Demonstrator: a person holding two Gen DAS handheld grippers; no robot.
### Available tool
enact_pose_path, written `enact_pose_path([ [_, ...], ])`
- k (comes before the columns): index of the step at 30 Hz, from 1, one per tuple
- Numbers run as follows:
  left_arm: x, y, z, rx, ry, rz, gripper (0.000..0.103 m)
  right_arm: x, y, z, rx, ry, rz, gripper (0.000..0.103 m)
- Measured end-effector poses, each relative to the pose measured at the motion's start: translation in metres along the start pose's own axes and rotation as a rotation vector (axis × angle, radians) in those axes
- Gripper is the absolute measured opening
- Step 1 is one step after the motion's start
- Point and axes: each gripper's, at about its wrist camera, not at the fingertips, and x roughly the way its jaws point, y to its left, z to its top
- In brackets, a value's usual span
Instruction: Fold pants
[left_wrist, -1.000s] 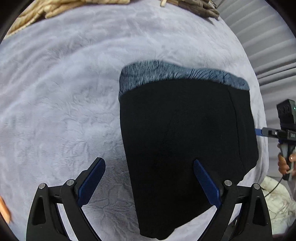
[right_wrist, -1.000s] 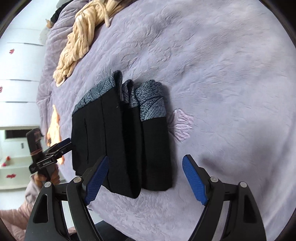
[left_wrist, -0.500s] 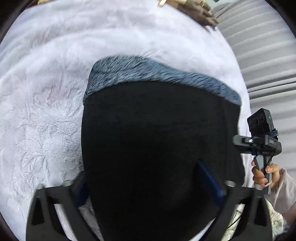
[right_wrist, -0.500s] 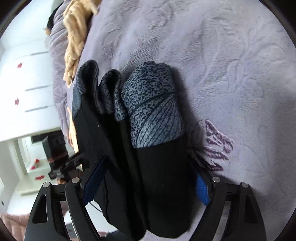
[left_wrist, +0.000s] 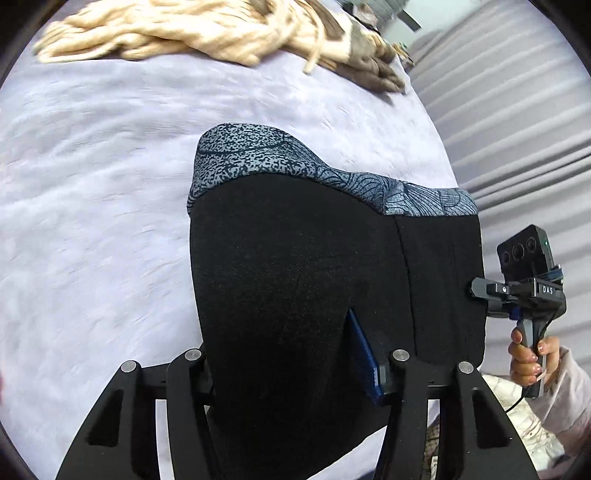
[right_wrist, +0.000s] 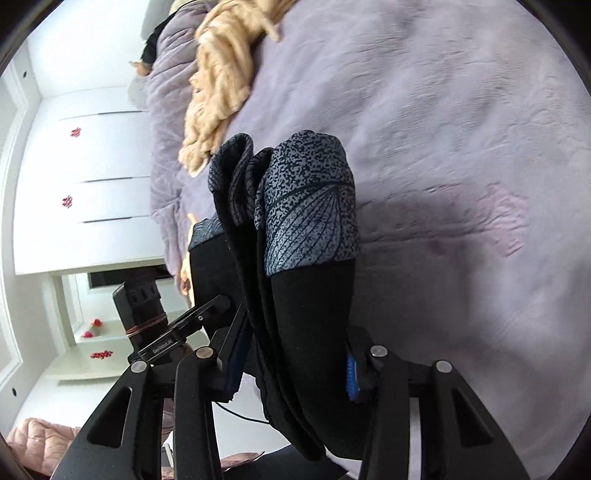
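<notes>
Pants: folded black trousers with grey leaf-print waistband (left_wrist: 295, 280), over my lavender bedspread (left_wrist: 92, 221)
Left gripper (left_wrist: 284, 354): jaws clamped on the trousers' near edge
Right gripper (right_wrist: 295, 363): jaws pinch the trousers' layers

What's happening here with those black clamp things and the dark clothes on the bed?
A person is folding pants using two tools. The left hand-held gripper and the right hand-held gripper are each clamped on the folded black pants, which sit in a stacked bundle above the lilac bedspread. A beige knit garment lies further back.
</notes>
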Motion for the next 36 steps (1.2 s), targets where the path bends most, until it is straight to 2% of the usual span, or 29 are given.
enact_pose_path([
  [6,-0.047,0.055,-0.025,-0.031,-0.005,0.080,0.057,0.045,0.035,-0.036,-0.002,0.022,0.074,0.045],
  [8,-0.042,0.070,-0.029,-0.049,0.014,0.109,0.064,0.069,0.041,-0.047,0.018,0.028,0.090,0.045],
  [11,-0.015,0.106,-0.039,-0.130,0.087,0.260,0.070,0.102,0.035,-0.066,0.064,0.048,0.071,0.045],
  [12,-0.008,0.118,-0.043,-0.164,0.114,0.300,0.073,0.118,0.031,-0.071,0.078,0.070,0.030,0.045],
  [13,-0.007,0.125,-0.046,-0.193,0.114,0.307,0.081,0.126,0.029,-0.075,0.084,0.085,-0.011,0.046],
  [15,-0.015,0.127,-0.048,-0.215,0.074,0.301,0.082,0.137,0.025,-0.081,0.080,0.112,-0.150,0.046],
  [16,-0.022,0.122,-0.047,-0.192,0.052,0.347,0.082,0.138,0.025,-0.083,0.067,0.118,-0.213,0.046],
  [18,-0.034,0.114,-0.046,-0.132,0.016,0.433,0.082,0.130,0.027,-0.086,0.062,0.101,-0.255,0.048],
  [19,-0.038,0.109,-0.044,-0.111,0.000,0.447,0.082,0.124,0.027,-0.086,0.062,0.086,-0.293,0.048],
  [21,-0.045,0.100,-0.040,-0.087,-0.026,0.446,0.082,0.112,0.030,-0.084,0.072,0.051,-0.340,0.048],
  [23,-0.048,0.090,-0.041,-0.060,-0.038,0.443,0.082,0.099,0.042,-0.085,0.061,-0.008,-0.352,0.048],
  [25,-0.039,0.081,-0.045,-0.026,-0.025,0.454,0.082,0.092,0.060,-0.089,0.003,-0.049,-0.364,0.048],
  [27,-0.021,0.078,-0.055,0.009,0.023,0.500,0.082,0.096,0.081,-0.093,-0.073,-0.067,-0.384,0.048],
  [28,-0.010,0.077,-0.059,0.017,0.055,0.519,0.082,0.105,0.091,-0.090,-0.104,-0.062,-0.394,0.048],
  [29,-0.020,0.085,-0.077,0.020,0.068,0.522,0.082,0.112,0.100,-0.092,-0.131,-0.050,-0.406,0.048],
  [31,-0.019,0.080,-0.088,0.029,0.042,0.540,0.087,0.136,0.106,-0.096,-0.165,-0.008,-0.447,0.048],
  [34,-0.018,0.076,-0.091,0.035,0.053,0.531,0.087,0.166,0.095,-0.108,-0.180,0.060,-0.581,0.048],
  [36,-0.022,0.076,-0.094,0.026,0.054,0.526,0.087,0.175,0.088,-0.113,-0.160,0.068,-0.610,0.048],
])
